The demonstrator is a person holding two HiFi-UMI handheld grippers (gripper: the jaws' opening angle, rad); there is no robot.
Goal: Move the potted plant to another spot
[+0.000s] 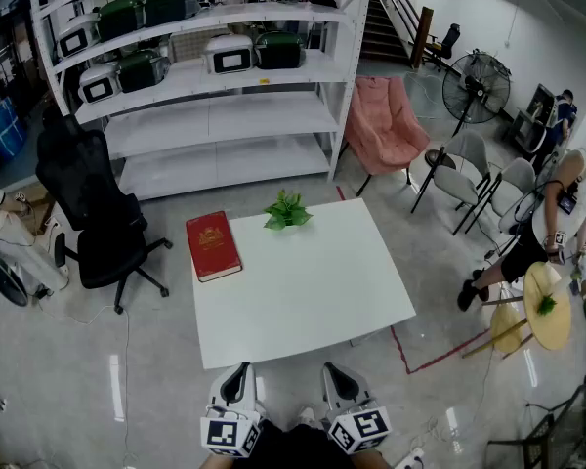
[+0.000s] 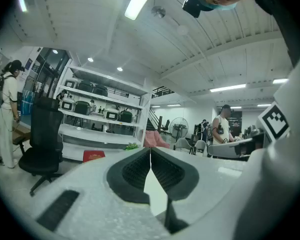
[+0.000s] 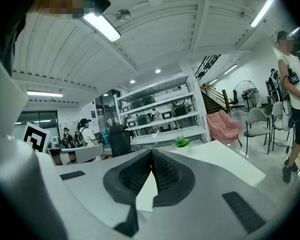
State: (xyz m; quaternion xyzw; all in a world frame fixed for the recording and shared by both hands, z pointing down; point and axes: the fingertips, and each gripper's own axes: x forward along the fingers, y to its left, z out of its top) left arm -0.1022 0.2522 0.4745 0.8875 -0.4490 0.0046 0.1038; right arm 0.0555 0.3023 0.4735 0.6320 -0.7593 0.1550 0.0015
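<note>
A small green potted plant (image 1: pixel 287 210) stands at the far edge of the white table (image 1: pixel 303 291), right of a red book (image 1: pixel 213 245). The plant (image 3: pixel 181 142) shows small in the right gripper view and the plant (image 2: pixel 132 146) peeks over the jaws in the left gripper view. My left gripper (image 1: pixel 237 376) and right gripper (image 1: pixel 338 374) hang side by side below the table's near edge, well away from the plant. Both are shut with nothing between the jaws, the tips meeting: left gripper (image 2: pixel 150 151), right gripper (image 3: pixel 151 152).
A black office chair (image 1: pixel 98 218) stands left of the table. White shelving (image 1: pixel 205 76) with appliances runs behind it. A pink chair (image 1: pixel 386 125), grey chairs (image 1: pixel 479 174), a fan (image 1: pixel 476 88) and a person (image 1: pixel 557 213) are at the right. Red tape (image 1: pixel 430 355) marks the floor.
</note>
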